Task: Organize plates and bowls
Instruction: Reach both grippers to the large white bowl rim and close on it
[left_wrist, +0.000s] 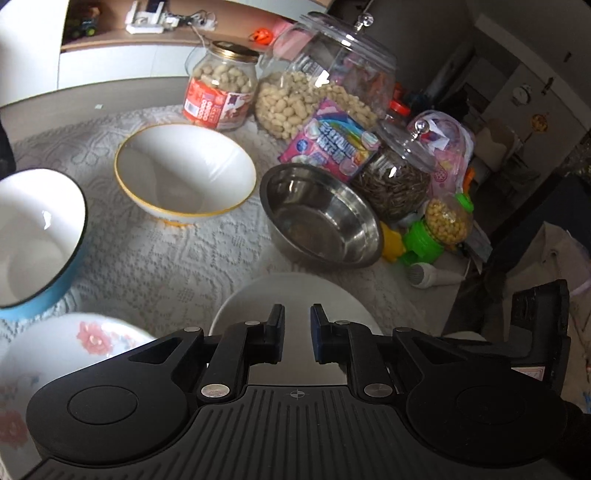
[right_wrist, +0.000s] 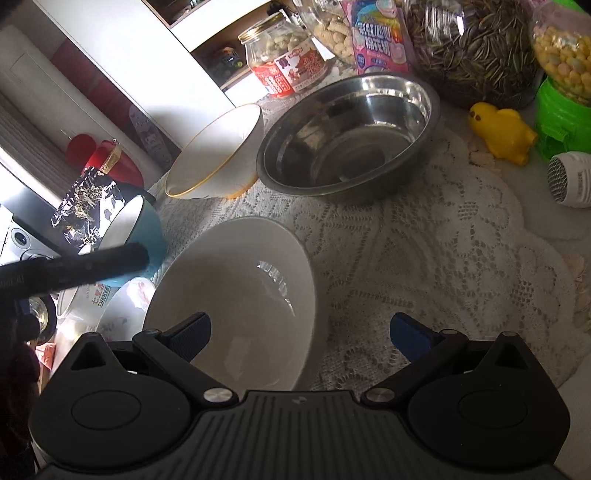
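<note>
White bowl sat on the lace-covered desk just ahead of the right tool, whose jaws stood wide apart; the left tool was nearly together, gripping nothing.

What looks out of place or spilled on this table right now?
Pale flaky crumbs lie scattered on the lace tablecloth beside the yellow duck toy. The bowls all sit upright and look empty; nothing looks broken.
</note>
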